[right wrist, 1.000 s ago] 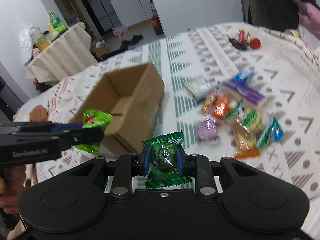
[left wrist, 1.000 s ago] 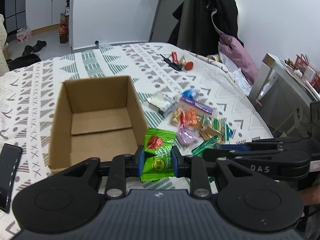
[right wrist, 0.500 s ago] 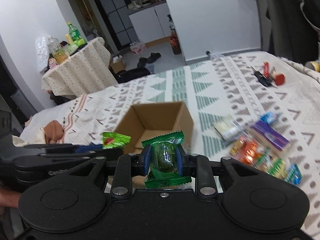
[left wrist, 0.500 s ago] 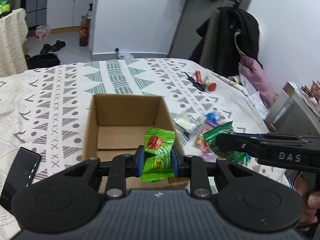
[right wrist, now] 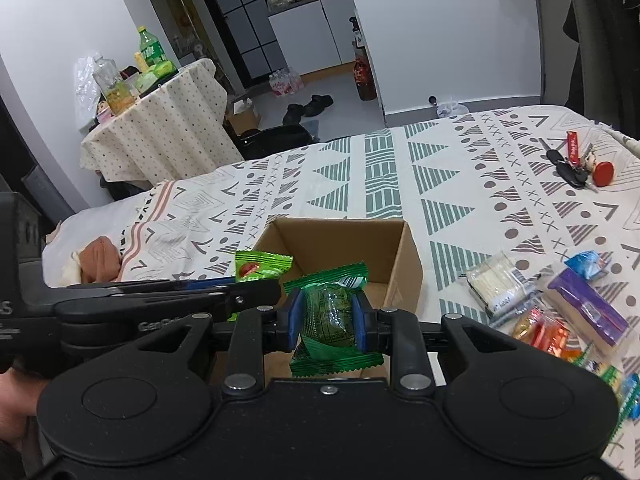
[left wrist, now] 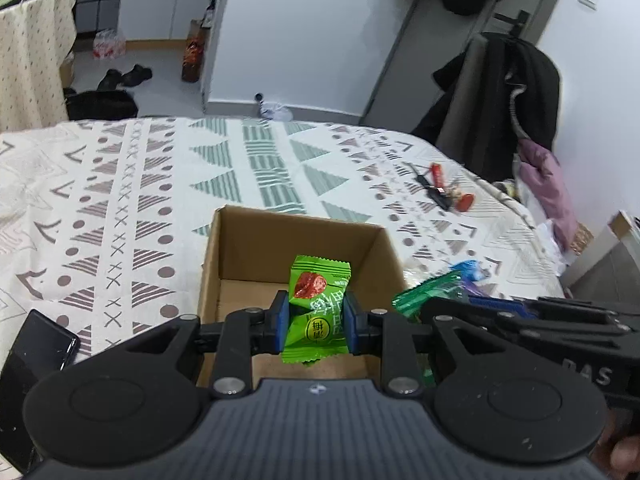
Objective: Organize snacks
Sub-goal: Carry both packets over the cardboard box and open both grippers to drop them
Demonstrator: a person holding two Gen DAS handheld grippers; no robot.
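Left gripper (left wrist: 315, 322): its two blue pads are pressed against a light green candy packet (left wrist: 318, 307) with a red fruit picture, and the packet is pinched between them.
Position of the light green packet: it hangs above the open cardboard box (left wrist: 232, 256), over the box floor, not touching it as far as I can see.
Right gripper (right wrist: 326, 320): it pinches a dark green snack packet (right wrist: 328, 316) between its blue pads; the packet stands upright and its crimped ends stick out above and below the pads.
Position of the dark green packet: at the near edge of the box (right wrist: 408, 256); whether it is over the opening or just before the rim, I cannot tell from this angle.
Two grippers: they are side by side, the left one just beside the right one, both at the near side of the box.
Box: brown, open on top, it sits on the patterned bedspread (left wrist: 120, 184).
Remaining snacks (right wrist: 560, 312): a loose pile on the bedspread to the right of the box, with a purple packet, orange ones and a blue one.
Keys (right wrist: 576, 164): a bunch with red tags, lying far behind the pile.
Phone (left wrist: 36, 352): a dark phone lies on the bedspread to the left of the box.
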